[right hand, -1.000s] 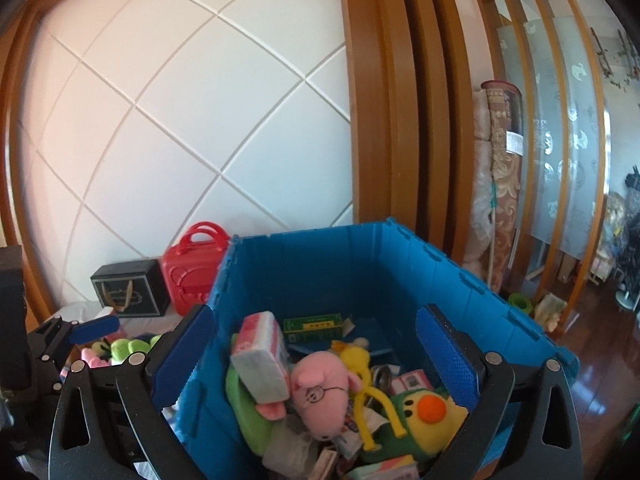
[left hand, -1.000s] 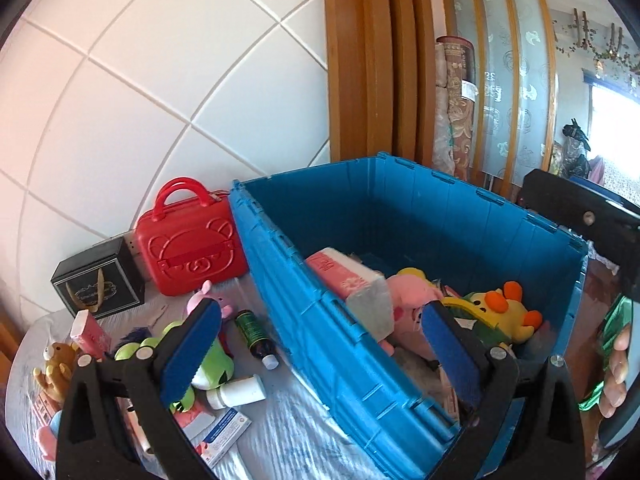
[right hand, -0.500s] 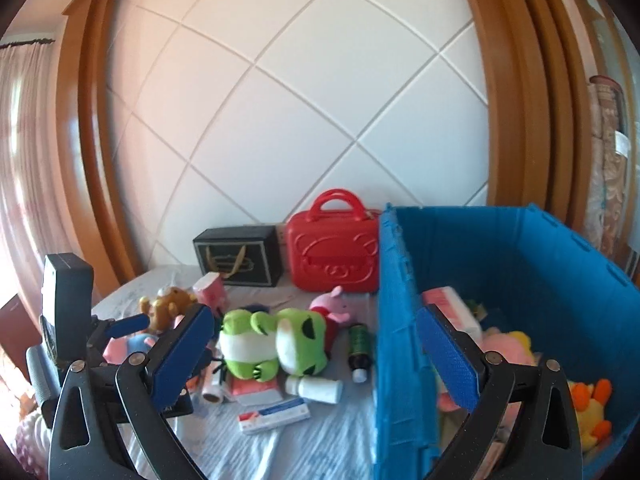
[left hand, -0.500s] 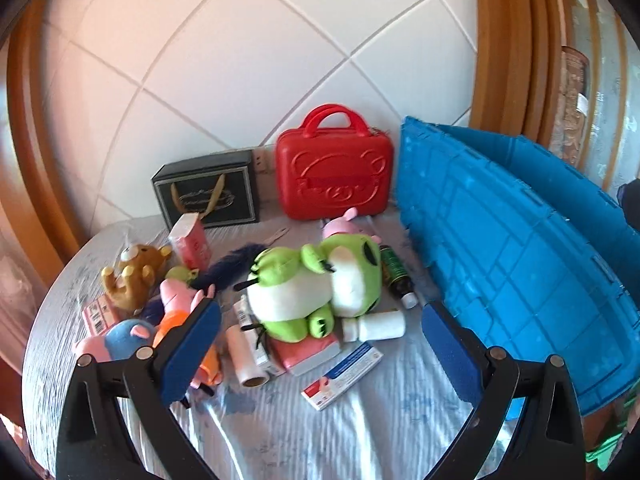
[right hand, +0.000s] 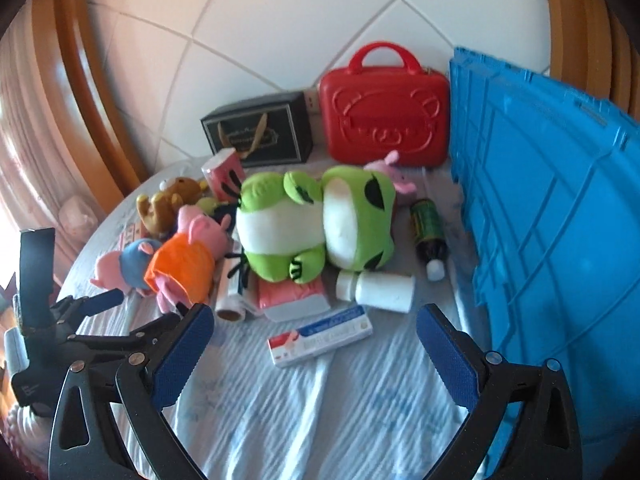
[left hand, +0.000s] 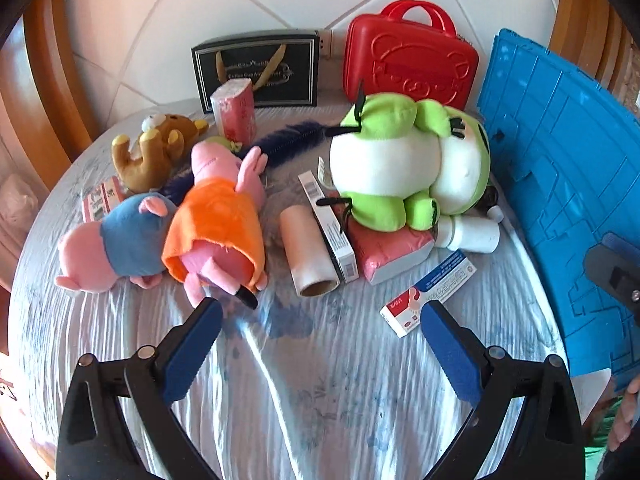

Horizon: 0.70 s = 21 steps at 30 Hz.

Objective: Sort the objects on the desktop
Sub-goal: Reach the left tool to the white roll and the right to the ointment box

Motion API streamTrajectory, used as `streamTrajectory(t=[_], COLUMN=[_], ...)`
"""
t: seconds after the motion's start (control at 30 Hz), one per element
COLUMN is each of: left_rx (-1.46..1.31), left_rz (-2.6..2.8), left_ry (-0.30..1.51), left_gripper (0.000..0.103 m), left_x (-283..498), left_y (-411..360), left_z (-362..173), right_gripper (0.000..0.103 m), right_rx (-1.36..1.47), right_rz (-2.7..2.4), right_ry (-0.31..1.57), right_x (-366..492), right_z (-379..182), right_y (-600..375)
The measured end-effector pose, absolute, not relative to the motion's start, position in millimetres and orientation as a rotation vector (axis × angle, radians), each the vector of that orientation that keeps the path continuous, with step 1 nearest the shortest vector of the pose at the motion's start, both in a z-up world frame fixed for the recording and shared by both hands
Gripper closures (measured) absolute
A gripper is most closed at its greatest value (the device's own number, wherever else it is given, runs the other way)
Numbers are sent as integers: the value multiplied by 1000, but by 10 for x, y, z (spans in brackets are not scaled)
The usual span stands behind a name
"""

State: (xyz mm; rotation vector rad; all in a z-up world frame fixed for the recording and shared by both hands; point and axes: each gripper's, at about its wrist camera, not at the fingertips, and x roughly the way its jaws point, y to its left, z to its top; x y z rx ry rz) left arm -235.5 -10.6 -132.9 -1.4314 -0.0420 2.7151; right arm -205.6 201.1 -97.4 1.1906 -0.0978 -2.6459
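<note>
Loose items lie on the table: a green frog plush (left hand: 404,168) (right hand: 316,220), an orange-dressed pig plush (left hand: 220,220) (right hand: 188,256), a blue-dressed pig plush (left hand: 116,240), a brown bear (left hand: 152,148), a cardboard roll (left hand: 308,256), a white bottle (right hand: 380,290), a green bottle (right hand: 428,228) and a toothpaste box (left hand: 432,292) (right hand: 320,336). The blue crate (left hand: 560,184) (right hand: 560,216) stands at the right. My left gripper (left hand: 320,320) is open and empty over the cloth, before the roll. My right gripper (right hand: 316,332) is open and empty over the toothpaste box.
A red bear case (left hand: 412,64) and a black gift box (left hand: 256,68) stand against the tiled wall at the back. A pink tissue pack (left hand: 234,112) stands before the box. The left gripper shows at the left of the right wrist view (right hand: 80,320).
Both grippers swung left from above the crate's inside to over the table and dropped lower toward the loose items. Both stayed open and empty.
</note>
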Motion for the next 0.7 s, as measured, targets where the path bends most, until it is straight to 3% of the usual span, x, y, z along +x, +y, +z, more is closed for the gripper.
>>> streamTrajectory(t=[0.3, 0.4, 0.7], left_rx=[-1567, -1606, -1645], left_rz=[2643, 2644, 2668], left_ry=[1, 12, 45], left_gripper=[13, 21, 22], left_x=[-2854, -3056, -3448], left_y=[44, 38, 17], left_z=[-2063, -2264, -2569], right_gripper=[0, 0, 0], right_rx=[1517, 1562, 1664], right_rz=[-2555, -2563, -2523], right_ry=[-105, -121, -207], right_x=[-2367, -2456, -2818], right_z=[-1942, -2097, -2508], right_y=[1954, 1987, 1841])
